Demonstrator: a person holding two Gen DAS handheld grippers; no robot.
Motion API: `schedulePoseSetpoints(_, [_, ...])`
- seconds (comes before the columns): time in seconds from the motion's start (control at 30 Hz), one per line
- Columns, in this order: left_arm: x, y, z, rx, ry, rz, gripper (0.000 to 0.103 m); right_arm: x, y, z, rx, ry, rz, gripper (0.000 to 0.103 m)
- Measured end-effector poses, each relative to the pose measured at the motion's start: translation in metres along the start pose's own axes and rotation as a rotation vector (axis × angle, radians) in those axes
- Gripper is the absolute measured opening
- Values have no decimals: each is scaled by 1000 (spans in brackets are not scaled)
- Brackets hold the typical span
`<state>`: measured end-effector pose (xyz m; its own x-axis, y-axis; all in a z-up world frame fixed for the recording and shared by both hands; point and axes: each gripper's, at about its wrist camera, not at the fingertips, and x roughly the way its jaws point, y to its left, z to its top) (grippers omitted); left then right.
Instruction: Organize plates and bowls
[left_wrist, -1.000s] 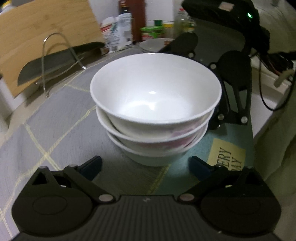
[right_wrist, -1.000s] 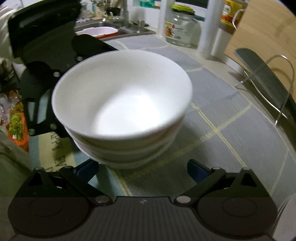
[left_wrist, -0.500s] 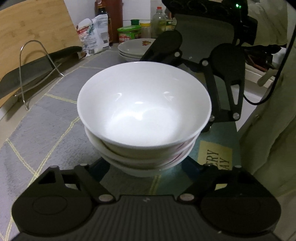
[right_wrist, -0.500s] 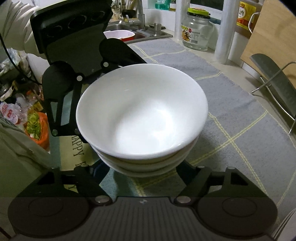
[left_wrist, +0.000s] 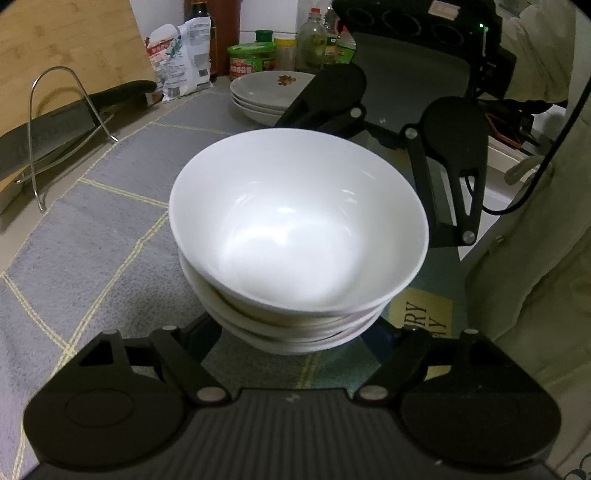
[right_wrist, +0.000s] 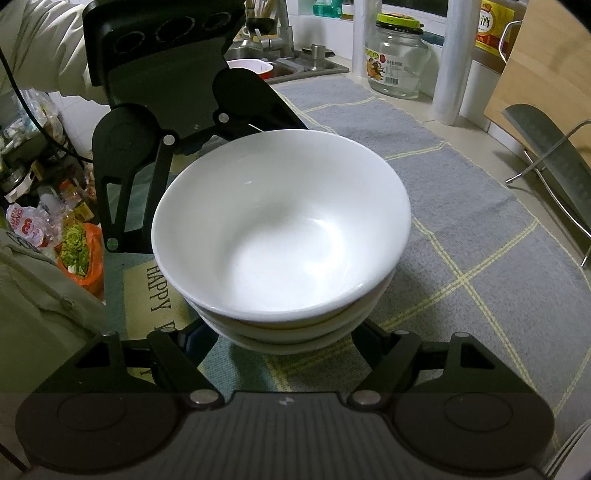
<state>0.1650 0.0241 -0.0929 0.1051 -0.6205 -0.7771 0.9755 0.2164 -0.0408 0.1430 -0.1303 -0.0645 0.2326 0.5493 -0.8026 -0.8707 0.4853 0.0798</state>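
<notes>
Grey checked mat (left_wrist: 110, 229) under stacked glossy white bowls (left_wrist: 299, 236).

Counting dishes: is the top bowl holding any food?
No, the top bowl of the stack is bare white inside, with only light glare.

Left wrist view: looks steeply down along its own fingers, close over the stack of bowls (left_wrist: 299, 236), which fills the frame's middle; plates (left_wrist: 266, 94) at upper middle.
Right wrist view: same steep, close look from the opposite side; sink at top.
Shared: the bowl stack (right_wrist: 280, 225), the grey mat (left_wrist: 110, 192), and each view catches the other gripper beyond the bowls.
</notes>
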Motion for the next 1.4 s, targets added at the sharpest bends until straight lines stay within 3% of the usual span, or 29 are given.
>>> schedulePoseSetpoints(1.03, [-1,-7,-1,53,-34,24,83,-7,10,1,44,18,-44,83])
schedulePoseSetpoints(1.4, [7,-24,23,34,-33,69,83,-32,7,-12,-12,15,-38,82])
